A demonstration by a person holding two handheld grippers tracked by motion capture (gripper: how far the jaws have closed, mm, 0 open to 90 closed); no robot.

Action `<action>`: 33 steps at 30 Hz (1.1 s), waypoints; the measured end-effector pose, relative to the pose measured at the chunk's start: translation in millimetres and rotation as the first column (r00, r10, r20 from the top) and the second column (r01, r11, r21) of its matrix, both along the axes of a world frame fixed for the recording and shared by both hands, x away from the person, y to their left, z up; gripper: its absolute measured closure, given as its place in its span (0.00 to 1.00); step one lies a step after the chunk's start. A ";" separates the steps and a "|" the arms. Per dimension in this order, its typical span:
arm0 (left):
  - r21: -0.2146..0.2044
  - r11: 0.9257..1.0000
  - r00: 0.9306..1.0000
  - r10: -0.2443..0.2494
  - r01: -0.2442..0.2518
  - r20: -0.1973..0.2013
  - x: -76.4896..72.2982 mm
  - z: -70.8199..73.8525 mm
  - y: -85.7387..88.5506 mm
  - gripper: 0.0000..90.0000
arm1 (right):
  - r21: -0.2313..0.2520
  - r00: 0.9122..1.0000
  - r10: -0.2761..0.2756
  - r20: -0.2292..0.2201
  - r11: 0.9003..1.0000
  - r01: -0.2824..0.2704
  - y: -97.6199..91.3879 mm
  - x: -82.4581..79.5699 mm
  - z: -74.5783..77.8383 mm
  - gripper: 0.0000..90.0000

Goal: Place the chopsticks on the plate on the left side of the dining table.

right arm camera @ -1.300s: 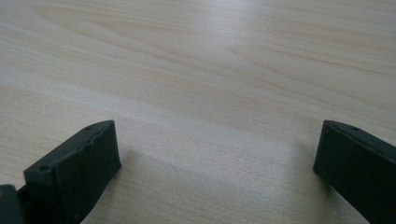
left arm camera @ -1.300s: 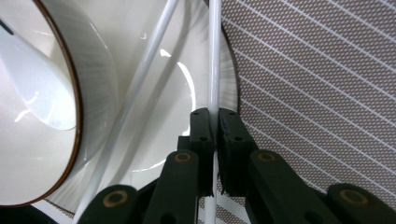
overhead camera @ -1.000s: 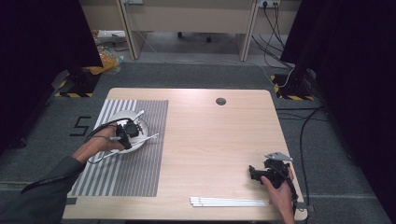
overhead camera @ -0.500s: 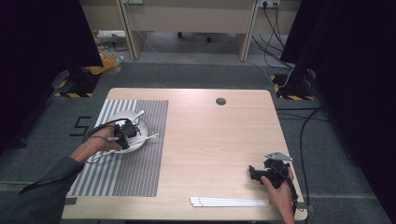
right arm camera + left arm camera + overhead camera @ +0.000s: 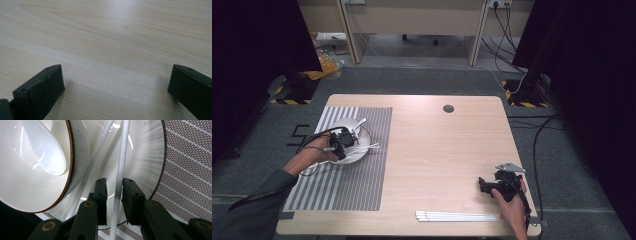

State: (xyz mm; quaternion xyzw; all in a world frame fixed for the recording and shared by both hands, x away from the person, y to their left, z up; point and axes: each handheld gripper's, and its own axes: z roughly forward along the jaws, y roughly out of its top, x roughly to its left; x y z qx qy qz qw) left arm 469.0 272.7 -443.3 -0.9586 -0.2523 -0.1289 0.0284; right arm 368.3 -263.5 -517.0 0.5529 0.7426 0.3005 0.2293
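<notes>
Over striped mat [image 5: 190,170] — chopstick [image 5: 119,182] lies between loosened left jaws.

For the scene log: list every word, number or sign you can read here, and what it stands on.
"5": black mark on the grey floor left of the table, read from the high view.
Striped mat, plate, bowl, spoon, chopsticks, both grippers: no text.

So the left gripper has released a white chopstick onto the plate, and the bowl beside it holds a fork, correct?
Not a fork: the left gripper view shows a white spoon in the bowl. The left gripper, jaws just opening, has the chopstick loose between them over the plate.
</notes>
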 end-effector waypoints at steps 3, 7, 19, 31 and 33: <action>-0.003 1.000 1.000 -0.004 0.004 -0.005 -2.0 1.2 -0.1 0.80 | 0.000 1.000 0.000 0.000 1.000 0.000 0.0 0.0 0.0 0.00; 0.004 1.000 1.000 -0.001 0.001 -0.020 -6.5 0.1 -0.1 0.79 | 0.000 1.000 0.000 0.000 1.000 0.000 0.0 0.0 0.0 0.00; 0.031 0.999 1.000 0.017 -0.017 -0.007 0.6 -2.6 9.4 0.82 | 0.000 1.000 0.001 -0.001 1.000 -0.001 0.0 0.1 0.1 0.00; 0.050 0.998 0.999 -0.040 0.040 0.014 -2.8 -3.4 2.4 0.87 | -0.001 1.000 0.001 0.000 1.000 -0.001 0.0 0.1 0.1 0.00; 0.049 0.998 0.999 -0.051 0.050 0.012 -4.3 -3.9 0.4 0.87 | -0.001 1.000 0.001 0.000 1.000 -0.001 0.0 0.2 0.1 0.00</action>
